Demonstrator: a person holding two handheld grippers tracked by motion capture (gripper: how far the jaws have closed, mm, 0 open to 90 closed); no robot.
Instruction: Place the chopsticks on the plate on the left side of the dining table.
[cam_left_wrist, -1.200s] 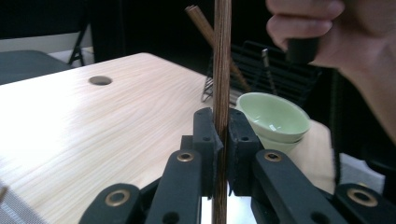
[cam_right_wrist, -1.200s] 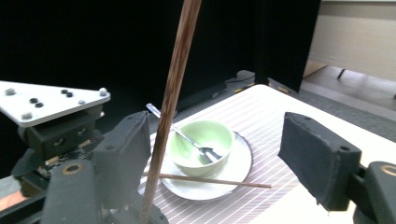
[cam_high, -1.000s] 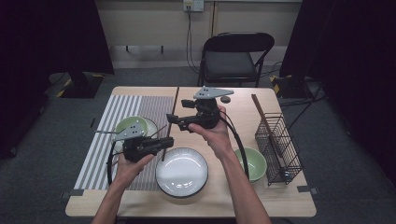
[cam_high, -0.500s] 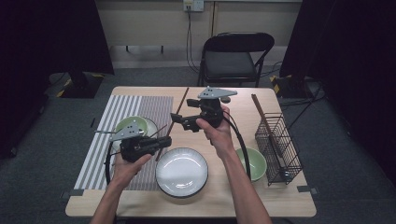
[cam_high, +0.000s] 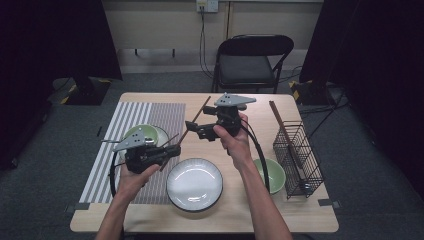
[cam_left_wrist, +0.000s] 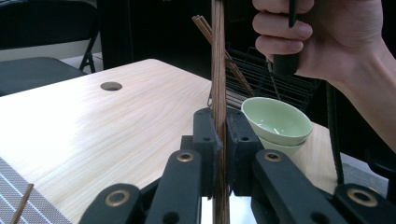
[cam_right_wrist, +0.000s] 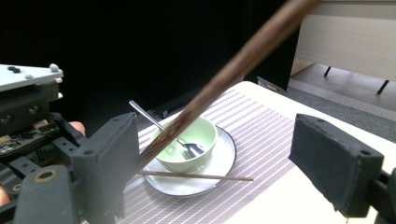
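Your left gripper (cam_left_wrist: 219, 140): fingers clamped on dark chopstick (cam_left_wrist: 218, 60), lifted above bench (cam_left_wrist: 116, 121). Your right gripper (cam_right_wrist: 224, 154): fingers wide apart, chopstick between, gripping nothing.

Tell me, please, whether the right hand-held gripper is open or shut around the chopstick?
Open. In the right gripper view, the right hand-held gripper has its jaws wide apart; the chopstick passes between them, lying against one pad only.

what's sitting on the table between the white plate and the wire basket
A light green bowl sits between the white plate and the wire basket, beside the person's right forearm, seen in the high view.
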